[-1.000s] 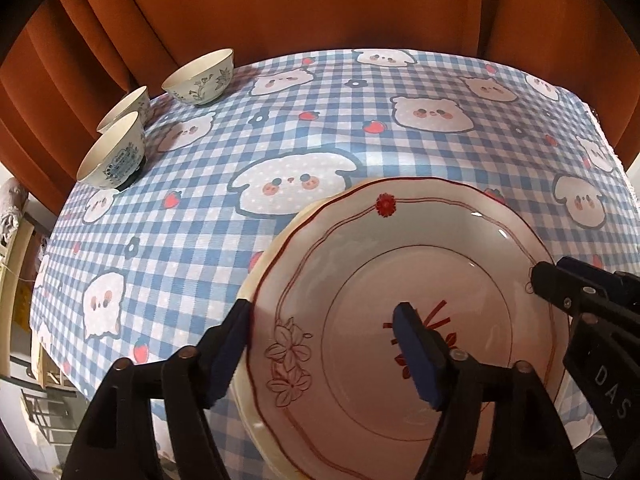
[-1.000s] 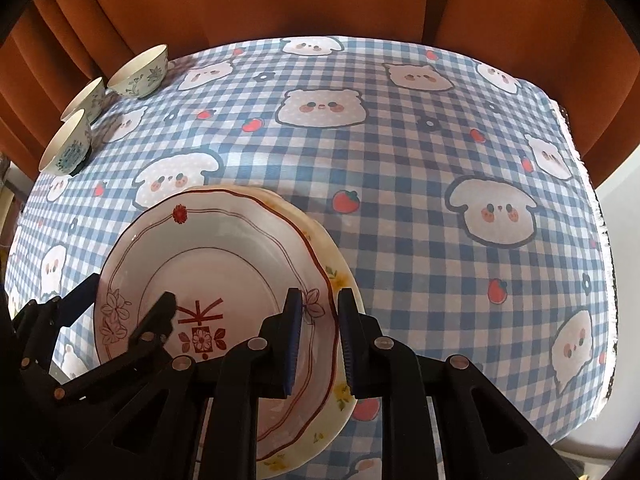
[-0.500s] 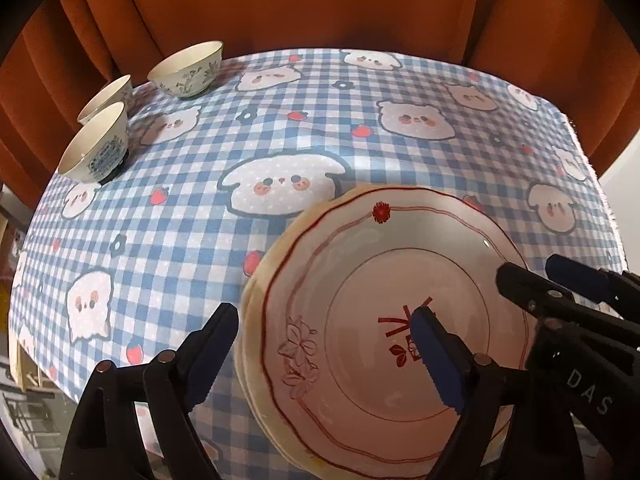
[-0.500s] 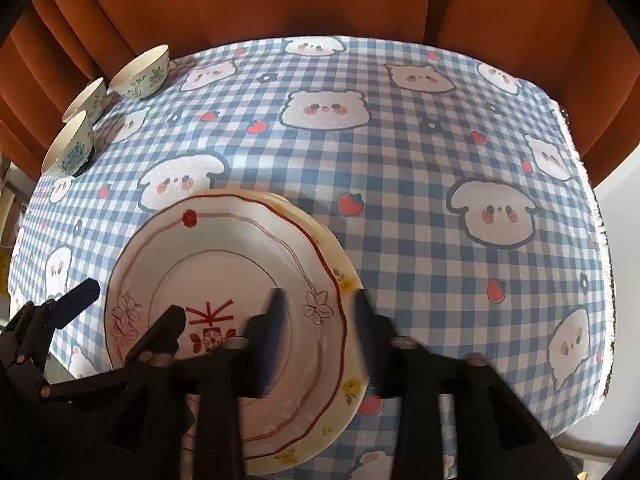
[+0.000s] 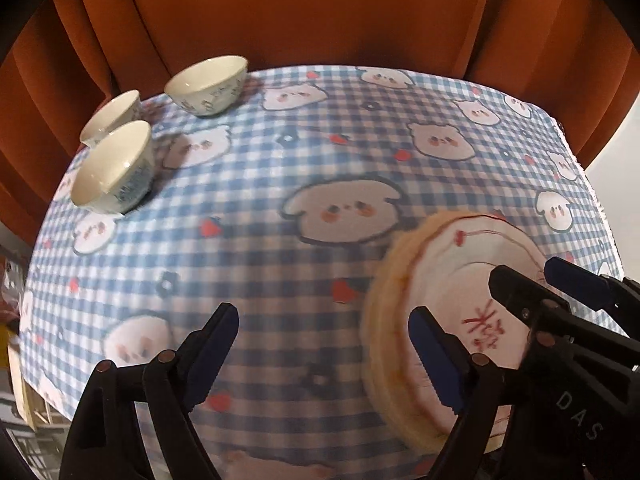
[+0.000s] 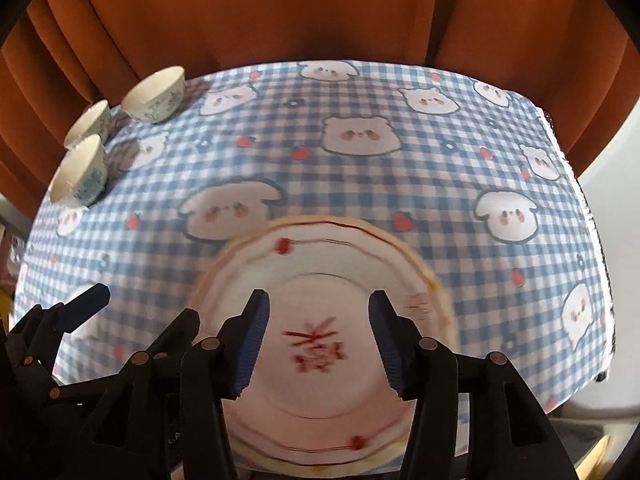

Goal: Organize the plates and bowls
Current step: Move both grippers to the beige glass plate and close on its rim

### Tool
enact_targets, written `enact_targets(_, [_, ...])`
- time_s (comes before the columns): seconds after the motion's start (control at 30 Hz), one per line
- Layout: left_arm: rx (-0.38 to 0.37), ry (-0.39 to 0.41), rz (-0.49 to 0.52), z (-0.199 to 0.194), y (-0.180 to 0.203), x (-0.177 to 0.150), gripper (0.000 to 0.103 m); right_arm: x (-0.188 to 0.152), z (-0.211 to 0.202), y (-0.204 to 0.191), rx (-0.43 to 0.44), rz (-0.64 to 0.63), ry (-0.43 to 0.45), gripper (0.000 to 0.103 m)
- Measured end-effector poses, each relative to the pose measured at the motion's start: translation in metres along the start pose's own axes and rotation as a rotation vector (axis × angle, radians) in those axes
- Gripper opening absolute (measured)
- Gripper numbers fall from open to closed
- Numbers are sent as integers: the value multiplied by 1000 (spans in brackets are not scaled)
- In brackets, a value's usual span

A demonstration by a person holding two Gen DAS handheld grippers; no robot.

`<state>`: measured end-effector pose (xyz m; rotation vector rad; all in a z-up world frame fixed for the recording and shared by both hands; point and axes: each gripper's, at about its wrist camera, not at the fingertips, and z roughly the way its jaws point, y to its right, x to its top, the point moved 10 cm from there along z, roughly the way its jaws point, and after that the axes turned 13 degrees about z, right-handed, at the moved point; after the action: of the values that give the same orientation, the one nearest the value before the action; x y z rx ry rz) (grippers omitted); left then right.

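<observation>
A stack of plates (image 6: 328,304) lies on the checked tablecloth near the front edge, a white red-patterned plate on top of a yellow-rimmed one; it also shows in the left wrist view (image 5: 448,280). Three small white bowls (image 5: 116,168) (image 5: 206,84) (image 5: 112,114) stand at the far left; they also show in the right wrist view (image 6: 80,170). My left gripper (image 5: 324,340) is open and empty over bare cloth, left of the plates. My right gripper (image 6: 318,334) is open and empty above the plates' centre.
The table (image 6: 400,176) carries a blue-and-white checked cloth with bear prints. An orange curtain (image 6: 320,12) hangs close behind it. The table's right edge (image 6: 592,240) drops away.
Both grippers have opened and drawn off the plates. My left gripper has swung left, away from the stack, toward the bowls. My right gripper has moved over the plates' middle.
</observation>
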<state>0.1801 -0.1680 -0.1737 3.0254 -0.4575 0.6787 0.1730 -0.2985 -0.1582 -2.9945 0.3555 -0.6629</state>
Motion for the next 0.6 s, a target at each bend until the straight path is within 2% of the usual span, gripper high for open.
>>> enact_targets(0.17, [-13, -14, 4, -3, -40, -10, 87, -6, -2, -46, -7, 16, 17, 57])
enact_targets(0.23, [-16, -14, -1, -5, -57, -14, 87, -6, -4, -62, -10, 17, 40, 65])
enact_targets(0.27, [-9, -12, 0, -6, -66, -16, 87, -7, -5, -70, -11, 16, 53, 73])
enact_targets(0.33, [0, -2, 4, -8, -84, -20, 88, -9, -5, -93, 3, 24, 68, 78])
enact_targets(0.5, [50, 16, 1, -6, -139, -29, 87, -18, 9, -142, 40, 41, 26, 79])
enact_targets(0.6, [54, 11, -3, -5, -168, -31, 79, -15, 14, -173, 10, 10, 33, 79])
